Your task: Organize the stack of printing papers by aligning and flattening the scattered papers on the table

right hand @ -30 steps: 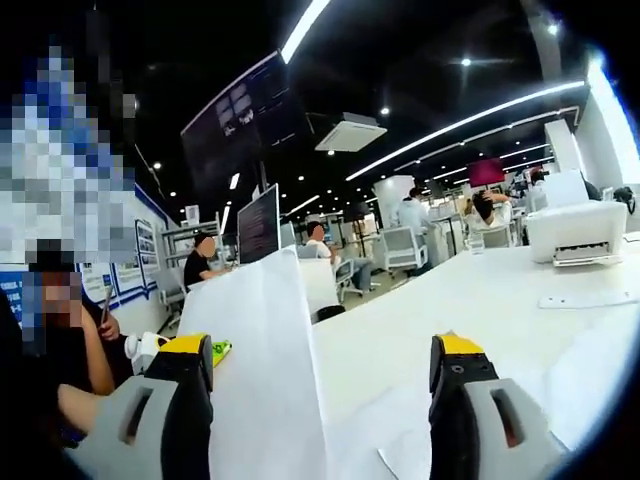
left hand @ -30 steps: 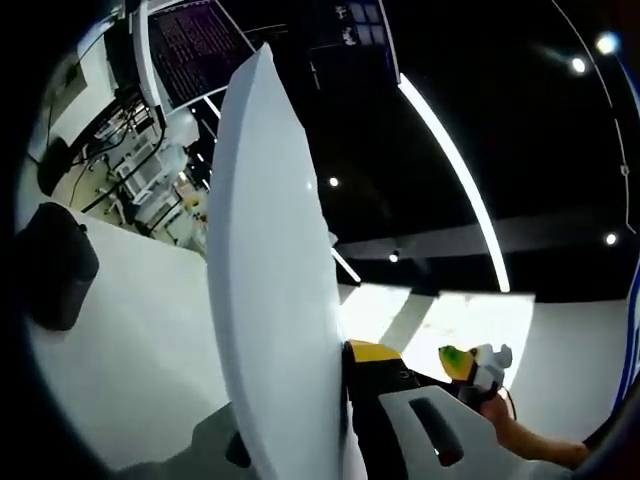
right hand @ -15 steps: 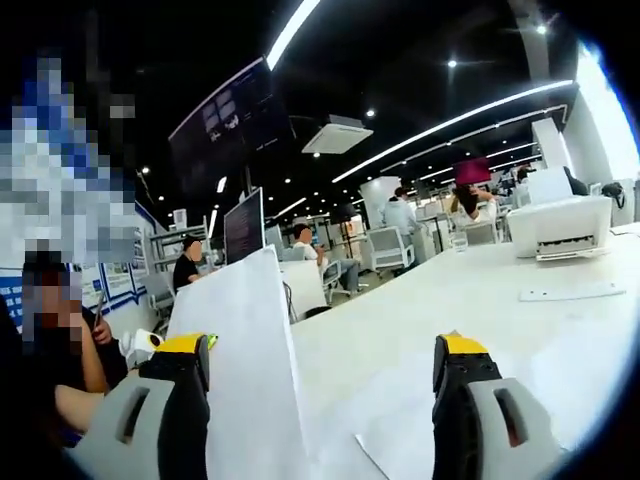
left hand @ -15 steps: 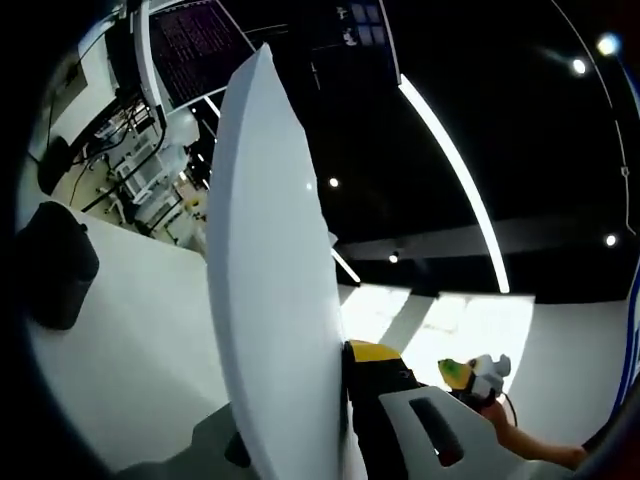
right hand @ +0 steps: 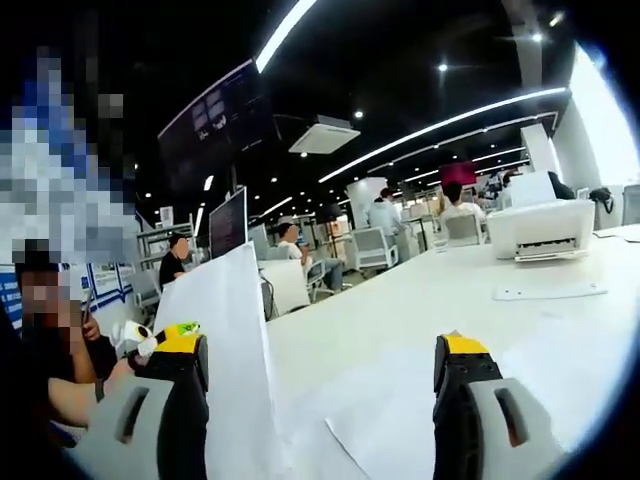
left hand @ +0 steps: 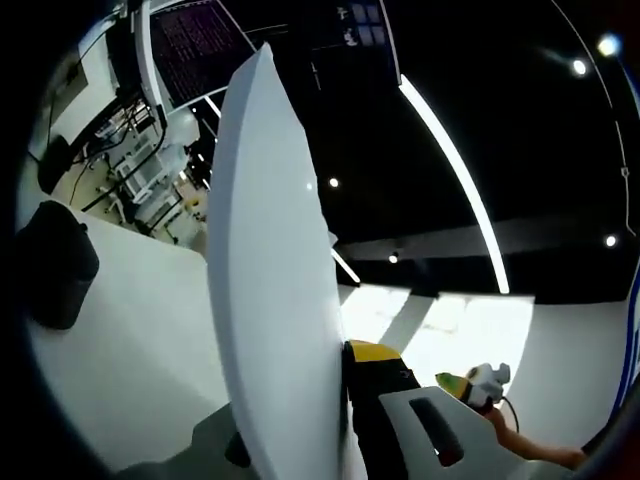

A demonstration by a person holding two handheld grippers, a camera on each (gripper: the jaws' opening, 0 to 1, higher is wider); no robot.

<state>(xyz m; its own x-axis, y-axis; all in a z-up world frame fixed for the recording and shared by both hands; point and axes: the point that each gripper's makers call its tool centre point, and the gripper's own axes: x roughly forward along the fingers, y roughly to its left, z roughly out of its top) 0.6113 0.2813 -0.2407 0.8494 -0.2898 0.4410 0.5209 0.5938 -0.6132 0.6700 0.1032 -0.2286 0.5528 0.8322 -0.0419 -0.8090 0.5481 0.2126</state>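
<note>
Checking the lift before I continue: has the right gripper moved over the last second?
Yes. In the right gripper view the printer and the flat sheet on the table slid left and down, so the right gripper swung right and tilted slightly up.

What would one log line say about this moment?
left gripper: shut on paper stack, held upright | right gripper: open, beside stack | loose sheet lies on table

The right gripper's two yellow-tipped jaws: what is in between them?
In the right gripper view, the right gripper stands open. Between its jaws lie bare white table and a flat paper sheet; the upright paper stack leans beside its left jaw.
</note>
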